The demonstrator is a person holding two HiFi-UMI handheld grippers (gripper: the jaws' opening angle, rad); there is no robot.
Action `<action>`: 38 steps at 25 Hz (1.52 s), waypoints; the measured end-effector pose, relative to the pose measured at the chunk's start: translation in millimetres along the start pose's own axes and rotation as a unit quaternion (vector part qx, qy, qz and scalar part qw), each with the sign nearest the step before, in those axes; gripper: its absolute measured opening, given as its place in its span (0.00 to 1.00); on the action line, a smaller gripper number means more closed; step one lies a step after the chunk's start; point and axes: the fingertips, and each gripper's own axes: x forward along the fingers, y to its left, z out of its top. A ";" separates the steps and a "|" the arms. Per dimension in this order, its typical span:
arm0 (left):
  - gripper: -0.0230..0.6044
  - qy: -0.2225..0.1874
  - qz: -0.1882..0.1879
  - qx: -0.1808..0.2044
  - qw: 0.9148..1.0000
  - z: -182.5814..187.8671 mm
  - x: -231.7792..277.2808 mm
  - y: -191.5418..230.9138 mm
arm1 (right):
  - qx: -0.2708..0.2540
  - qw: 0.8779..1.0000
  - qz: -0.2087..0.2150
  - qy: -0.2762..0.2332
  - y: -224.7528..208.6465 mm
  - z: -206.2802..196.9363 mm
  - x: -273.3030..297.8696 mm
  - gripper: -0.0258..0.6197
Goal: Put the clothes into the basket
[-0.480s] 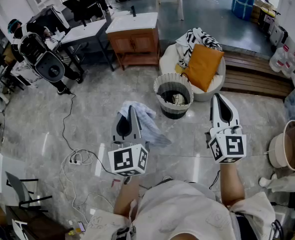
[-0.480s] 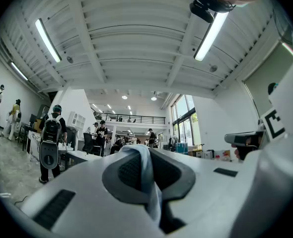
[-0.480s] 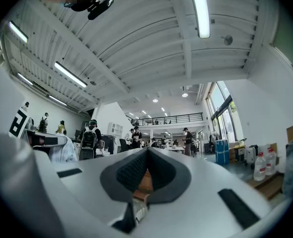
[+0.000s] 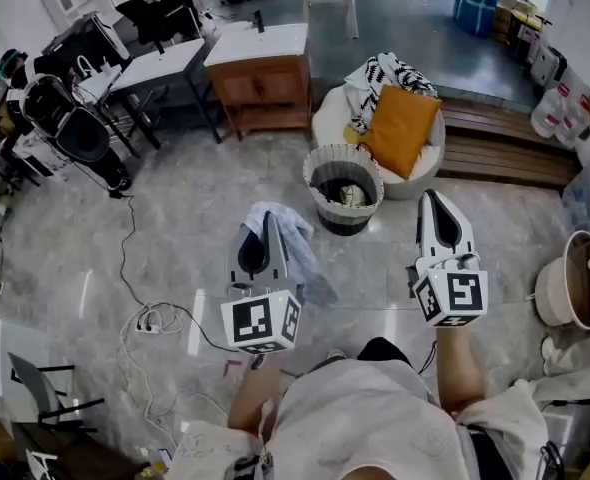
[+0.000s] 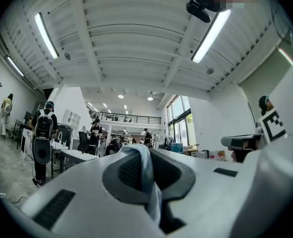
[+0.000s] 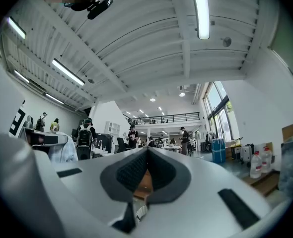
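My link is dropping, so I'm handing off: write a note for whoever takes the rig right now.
Left gripper: shut on the pale blue cloth garment, held up short of the round woven basket with dark lining.
Right gripper: shut, empty.
Basket: on the floor ahead, light clothing already inside.
Left to do: carry the garment over the basket and release it.

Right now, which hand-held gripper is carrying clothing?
The left hand-held gripper: shut on a pale blue fabric garment; the right hand-held gripper is shut, empty.
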 end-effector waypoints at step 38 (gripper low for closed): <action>0.06 0.019 0.010 0.006 1.000 -56.9 269.8 -31.7 | 0.025 1.000 -0.007 -0.013 -146.5 -70.3 216.8 0.02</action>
